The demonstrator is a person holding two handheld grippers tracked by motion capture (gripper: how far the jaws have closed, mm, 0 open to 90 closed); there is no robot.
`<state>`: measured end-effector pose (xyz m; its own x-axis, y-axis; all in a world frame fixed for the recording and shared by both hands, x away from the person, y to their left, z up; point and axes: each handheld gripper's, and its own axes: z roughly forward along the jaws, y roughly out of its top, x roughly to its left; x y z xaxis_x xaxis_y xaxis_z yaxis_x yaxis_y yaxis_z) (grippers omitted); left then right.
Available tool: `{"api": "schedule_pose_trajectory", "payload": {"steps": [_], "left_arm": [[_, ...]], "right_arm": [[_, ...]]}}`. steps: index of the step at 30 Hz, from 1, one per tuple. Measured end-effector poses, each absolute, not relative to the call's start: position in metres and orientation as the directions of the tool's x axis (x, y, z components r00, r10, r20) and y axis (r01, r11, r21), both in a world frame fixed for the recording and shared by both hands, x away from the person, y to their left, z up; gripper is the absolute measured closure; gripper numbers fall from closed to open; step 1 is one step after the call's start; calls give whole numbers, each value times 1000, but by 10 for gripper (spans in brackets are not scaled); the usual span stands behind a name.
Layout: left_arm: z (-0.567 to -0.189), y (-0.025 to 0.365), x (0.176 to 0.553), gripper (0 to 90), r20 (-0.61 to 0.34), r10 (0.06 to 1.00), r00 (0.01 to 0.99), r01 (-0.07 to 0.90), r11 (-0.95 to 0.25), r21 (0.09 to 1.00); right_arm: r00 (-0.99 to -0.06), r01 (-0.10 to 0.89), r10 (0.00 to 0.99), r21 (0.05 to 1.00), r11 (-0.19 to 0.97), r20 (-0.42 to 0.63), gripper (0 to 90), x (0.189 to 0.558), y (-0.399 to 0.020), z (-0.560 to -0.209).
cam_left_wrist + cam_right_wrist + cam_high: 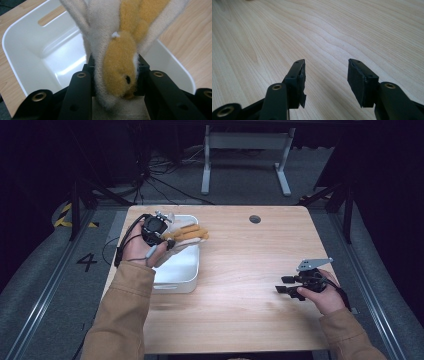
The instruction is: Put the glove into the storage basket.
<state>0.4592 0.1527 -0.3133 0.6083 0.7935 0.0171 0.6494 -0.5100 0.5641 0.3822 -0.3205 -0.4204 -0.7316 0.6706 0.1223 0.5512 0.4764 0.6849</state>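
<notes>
Item: plush toy [117, 62], cream and tan | Location: clamped in left tool [167, 240], held over white bin [185, 282] at worktop [250, 270] left | Right tool [325, 75]: jaws apart, empty, low over bare wood | Progress: toy picked up; lowering into bin and release likely remain.

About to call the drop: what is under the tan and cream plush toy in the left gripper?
The white plastic bin lies under the plush toy held by the left gripper. The visible bin floor looks bare; the toy covers the rest.
</notes>
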Motion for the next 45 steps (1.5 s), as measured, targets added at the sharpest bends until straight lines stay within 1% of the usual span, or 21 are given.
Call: {"api": "schedule_pose_trajectory", "payload": {"steps": [6, 12, 19, 22, 26, 32, 34, 45], "left_arm": [[-326, 164, 470, 684, 5, 827, 563, 686, -470, 555], [-338, 170, 476, 682, -8, 840, 543, 712, -455, 535], [-356, 171, 483, 680, -20, 853, 522, 739, -441, 510], [-367, 168, 487, 680, -30, 853, 521, 756, -445, 480], [-376, 165, 489, 679, -37, 855, 518, 767, -444, 464], [-383, 159, 495, 677, -21, 850, 526, 775, -470, 423], [-386, 159, 497, 676, -20, 858, 514, 785, -461, 413], [-393, 162, 500, 674, -27, 875, 483, 805, -431, 407]], "right_arm": [[-732, 552, 670, 686, 475, 125, 492, 382, -319, -421], [-732, 552, 670, 685, 476, 124, 491, 382, -319, -420], [-738, 546, 664, 684, 483, 120, 491, 383, -317, -421], [-741, 545, 661, 683, 487, 120, 490, 383, -316, -421], [-741, 546, 661, 681, 487, 121, 489, 384, -315, -422], [-741, 546, 660, 681, 488, 121, 487, 384, -316, -422], [-740, 547, 662, 682, 486, 122, 487, 384, -316, -422], [-742, 547, 659, 678, 491, 122, 486, 384, -315, -423]]}}
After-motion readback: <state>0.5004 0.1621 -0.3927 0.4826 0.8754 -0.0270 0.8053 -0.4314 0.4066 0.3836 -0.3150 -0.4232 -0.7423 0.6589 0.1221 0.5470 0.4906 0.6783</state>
